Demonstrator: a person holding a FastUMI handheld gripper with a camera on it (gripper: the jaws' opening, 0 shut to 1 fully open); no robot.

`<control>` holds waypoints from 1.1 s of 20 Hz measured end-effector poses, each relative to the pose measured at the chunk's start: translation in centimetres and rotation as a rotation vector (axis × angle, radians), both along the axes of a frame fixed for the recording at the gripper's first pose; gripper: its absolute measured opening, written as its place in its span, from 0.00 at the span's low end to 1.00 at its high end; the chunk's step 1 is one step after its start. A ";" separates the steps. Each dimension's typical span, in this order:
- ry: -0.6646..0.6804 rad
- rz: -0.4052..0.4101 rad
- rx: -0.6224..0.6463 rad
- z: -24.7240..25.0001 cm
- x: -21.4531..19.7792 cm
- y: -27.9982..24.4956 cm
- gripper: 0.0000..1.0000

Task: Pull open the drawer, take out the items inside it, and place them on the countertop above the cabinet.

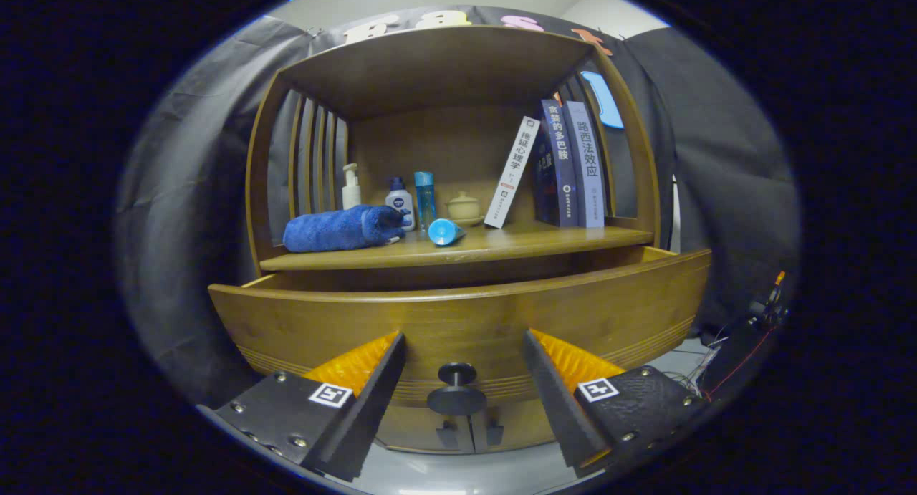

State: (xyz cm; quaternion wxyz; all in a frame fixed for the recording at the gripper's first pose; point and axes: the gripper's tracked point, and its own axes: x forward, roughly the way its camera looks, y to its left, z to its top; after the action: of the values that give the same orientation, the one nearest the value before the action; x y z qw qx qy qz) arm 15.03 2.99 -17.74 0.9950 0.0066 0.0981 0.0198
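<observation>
Spread wide and holding nothing, the tool (pixel 464 380) frames the knob (pixel 456 389) of the pulled-out drawer (pixel 458 323). Towel (pixel 342 228) and cup (pixel 445 231) lie on the worktop (pixel 544 243). Judged best: rise above the drawer's front to check inside.

The gripper camera sits low and close before the pulled-out drawer (pixel 458 316), facing the cabinet (pixel 444 72) head-on and slightly upward along the spread fingers (pixel 358 380) of the gripper (pixel 464 352), with the countertop's (pixel 501 246) front edge just beyond.
</observation>
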 end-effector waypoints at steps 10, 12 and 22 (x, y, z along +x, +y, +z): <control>0.026 -0.006 -0.017 -0.5 4.3 0.5 0.99; 0.038 -0.009 -0.016 -0.5 5.1 0.7 0.99; 0.070 -0.007 -0.061 -0.8 5.9 1.4 0.99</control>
State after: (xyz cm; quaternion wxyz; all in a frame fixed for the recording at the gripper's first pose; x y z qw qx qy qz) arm 20.95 4.42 -18.58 0.9907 -0.0225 0.1333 0.0132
